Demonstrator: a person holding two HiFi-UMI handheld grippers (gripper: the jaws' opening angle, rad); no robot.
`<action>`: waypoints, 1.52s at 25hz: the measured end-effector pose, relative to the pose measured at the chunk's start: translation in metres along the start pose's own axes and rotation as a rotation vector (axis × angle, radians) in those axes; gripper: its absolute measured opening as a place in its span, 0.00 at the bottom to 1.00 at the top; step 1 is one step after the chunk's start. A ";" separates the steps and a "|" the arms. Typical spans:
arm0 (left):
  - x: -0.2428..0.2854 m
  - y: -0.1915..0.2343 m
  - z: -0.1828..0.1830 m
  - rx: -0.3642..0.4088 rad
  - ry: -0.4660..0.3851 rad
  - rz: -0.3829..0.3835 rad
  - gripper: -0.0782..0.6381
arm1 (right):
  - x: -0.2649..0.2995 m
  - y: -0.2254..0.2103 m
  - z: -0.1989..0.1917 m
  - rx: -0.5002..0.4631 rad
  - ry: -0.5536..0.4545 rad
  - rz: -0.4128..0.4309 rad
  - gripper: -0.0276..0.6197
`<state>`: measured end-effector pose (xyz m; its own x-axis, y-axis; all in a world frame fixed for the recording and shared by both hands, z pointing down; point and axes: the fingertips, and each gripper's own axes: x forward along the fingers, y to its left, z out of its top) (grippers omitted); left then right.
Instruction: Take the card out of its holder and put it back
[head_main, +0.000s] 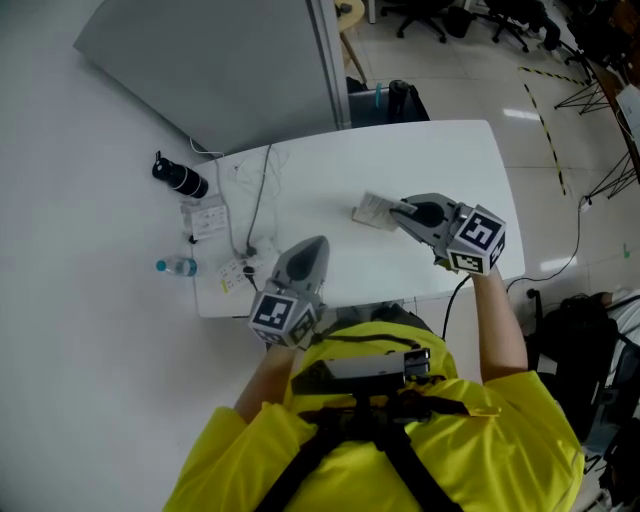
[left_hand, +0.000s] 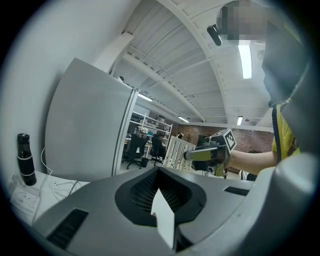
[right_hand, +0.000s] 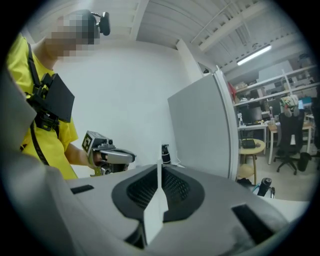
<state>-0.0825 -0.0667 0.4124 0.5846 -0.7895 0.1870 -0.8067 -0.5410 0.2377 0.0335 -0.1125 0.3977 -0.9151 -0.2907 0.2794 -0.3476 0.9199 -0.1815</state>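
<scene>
Both sets of tongs were pinched narrow with nothing between them: the left gripper (head_main: 312, 245) pointed up over the near edge of the white bench (head_main: 400, 160), and the right gripper (head_main: 394, 210) was raised with its tip just beside the pale, flat, rectangular card holder (head_main: 368, 210), which lay on the bench near its middle. We judged the main risk to be the holder sliding. It lay loose, so closed tongs coming in low could push it across the smooth top rather than catch the card's edge, and a one-sided pull could drag holder and card off together. A hard pinch could also crease the card. We couldn't tell from the head view whether the card sat fully inside. By the bench's left edge stood a black cylindrical bottle (head_main: 180, 178) and a small clear bottle with a blue cap (head_main: 175, 266); their contents weren't visible.
</scene>
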 end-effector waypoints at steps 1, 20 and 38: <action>0.001 0.002 -0.001 -0.003 0.001 -0.002 0.10 | 0.006 -0.006 -0.007 -0.005 0.014 0.002 0.07; 0.036 0.031 -0.046 -0.058 0.125 -0.003 0.10 | 0.097 -0.116 -0.169 0.024 0.119 0.033 0.07; 0.032 0.048 -0.065 -0.094 0.138 0.034 0.10 | 0.116 -0.119 -0.223 0.042 0.179 0.026 0.07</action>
<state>-0.0973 -0.0987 0.4919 0.5686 -0.7561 0.3240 -0.8183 -0.4800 0.3160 0.0137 -0.1967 0.6621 -0.8742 -0.2121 0.4368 -0.3361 0.9135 -0.2292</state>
